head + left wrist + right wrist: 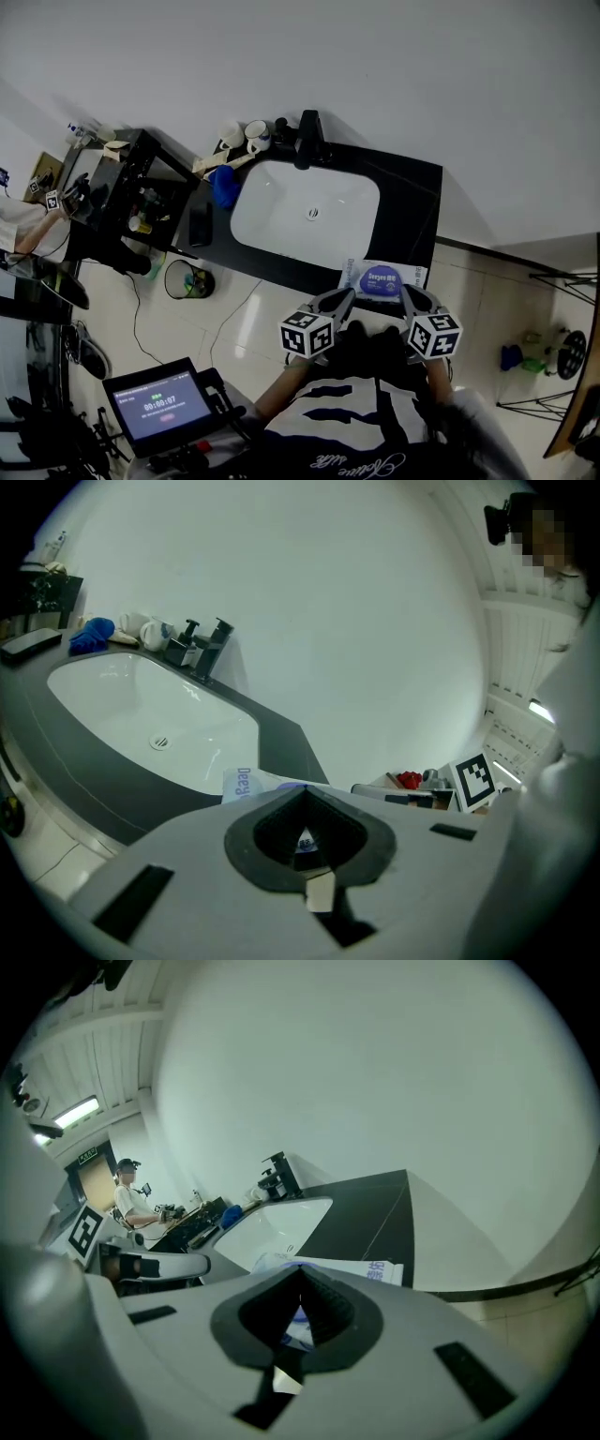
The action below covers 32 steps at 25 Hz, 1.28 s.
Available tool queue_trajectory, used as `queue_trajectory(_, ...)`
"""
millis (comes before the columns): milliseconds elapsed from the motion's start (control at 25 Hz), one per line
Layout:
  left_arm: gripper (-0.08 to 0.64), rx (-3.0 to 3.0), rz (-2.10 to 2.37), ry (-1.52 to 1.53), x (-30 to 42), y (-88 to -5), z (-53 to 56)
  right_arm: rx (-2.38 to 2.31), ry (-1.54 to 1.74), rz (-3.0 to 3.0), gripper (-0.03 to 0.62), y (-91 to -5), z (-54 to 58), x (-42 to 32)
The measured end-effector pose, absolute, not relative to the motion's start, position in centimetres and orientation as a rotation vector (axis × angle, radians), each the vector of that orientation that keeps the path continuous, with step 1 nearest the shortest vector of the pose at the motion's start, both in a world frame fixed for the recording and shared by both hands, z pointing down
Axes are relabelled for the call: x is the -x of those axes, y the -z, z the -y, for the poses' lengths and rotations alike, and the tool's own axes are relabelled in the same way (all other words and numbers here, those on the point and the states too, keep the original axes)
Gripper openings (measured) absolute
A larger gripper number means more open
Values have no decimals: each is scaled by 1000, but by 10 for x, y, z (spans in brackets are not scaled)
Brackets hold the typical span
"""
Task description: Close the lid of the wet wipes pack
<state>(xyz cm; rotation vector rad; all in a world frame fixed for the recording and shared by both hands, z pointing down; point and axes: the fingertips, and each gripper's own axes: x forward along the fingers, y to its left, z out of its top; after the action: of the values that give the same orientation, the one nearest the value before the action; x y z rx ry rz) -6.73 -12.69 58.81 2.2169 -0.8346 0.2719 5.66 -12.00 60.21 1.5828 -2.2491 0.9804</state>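
The wet wipes pack (382, 279) is white with a blue oval top. It lies on the near edge of the dark counter (412, 202), right of the sink. Its blue lid looks flat, though it is too small to be sure. My left gripper (345, 298) hovers just short of the pack's left end and is shut, with nothing in it. My right gripper (411, 293) is at the pack's right end, also shut and empty. In the left gripper view the pack (246, 784) peeks over the left gripper (305, 792). In the right gripper view the pack (375, 1270) lies just beyond the right gripper (300, 1274).
A white sink basin (305, 211) with a black faucet (307, 139) fills the counter's middle. Cups (246, 134) and a blue cloth (223, 185) sit at its far left. A black shelf (131, 187), a bin (187, 279), a screen (159, 403) and another person (23, 225) are on the left.
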Motion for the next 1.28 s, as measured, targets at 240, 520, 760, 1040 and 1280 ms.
queue_trajectory(240,0,-2250,813,-250,50,-576,109,-1630,-978,2305,-3,-578,90,-66)
queue_trajectory(520,1,-2276,814,-264,29,-565,61,-1617,-959,2371,-3,-562,35,-75)
queue_trajectory(760,1,-2287,886,-145,11,-533,6,-1584,-908,2402,-5,-551,-39,-99)
queue_trajectory(1040,1,-2297,928,-84,-2,-523,-82,-1601,-881,2445,-3,-544,-120,-117)
queue_trajectory(1280,1,-2302,908,-145,-10,-529,-161,-1530,-882,2487,-5,-541,-182,-106)
